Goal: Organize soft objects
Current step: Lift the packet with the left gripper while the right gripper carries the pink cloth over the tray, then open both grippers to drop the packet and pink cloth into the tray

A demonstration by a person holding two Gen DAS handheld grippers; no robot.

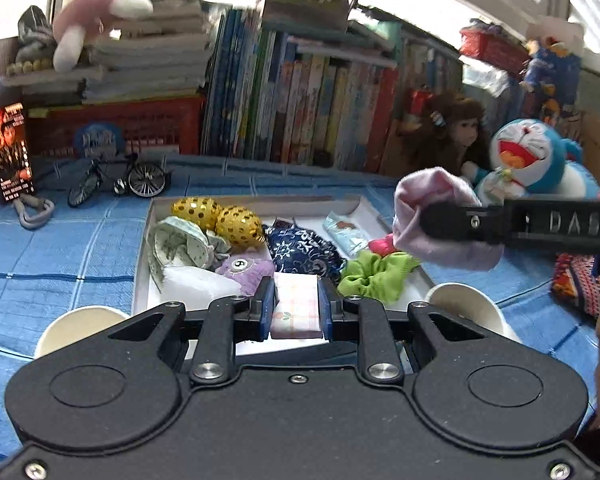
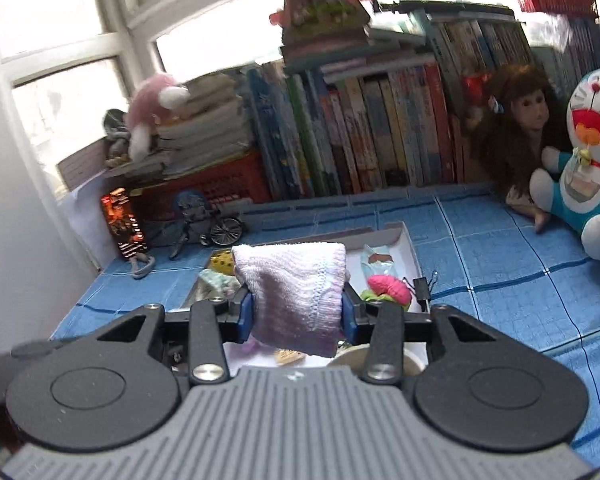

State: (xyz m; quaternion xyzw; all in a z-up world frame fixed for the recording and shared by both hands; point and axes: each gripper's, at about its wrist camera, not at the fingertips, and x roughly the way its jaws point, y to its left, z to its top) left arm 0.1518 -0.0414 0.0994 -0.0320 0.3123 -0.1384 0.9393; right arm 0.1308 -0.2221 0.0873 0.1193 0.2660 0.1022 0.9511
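A white shallow box (image 1: 142,276) on the blue cloth holds soft things: two gold dotted balls (image 1: 236,226), a pale floral cloth (image 1: 180,244), a purple plush (image 1: 246,268), a navy patterned cloth (image 1: 304,250), a green scrunchie (image 1: 374,276) and a pink item (image 1: 380,245). My left gripper (image 1: 296,306) is shut on a pink checked folded cloth (image 1: 295,304) over the box's near edge. My right gripper (image 2: 296,312) is shut on a pale pink knitted cloth (image 2: 296,292), held above the box (image 2: 408,248); it also shows in the left wrist view (image 1: 432,216).
Two white paper cups (image 1: 74,328) (image 1: 466,306) stand at the box's near corners. A Doraemon plush (image 2: 588,160) and a doll (image 2: 528,120) sit back right. Books (image 1: 300,108), a red crate (image 1: 132,124) and a toy bicycle (image 1: 120,182) line the back. A patterned pouch (image 1: 576,284) lies right.
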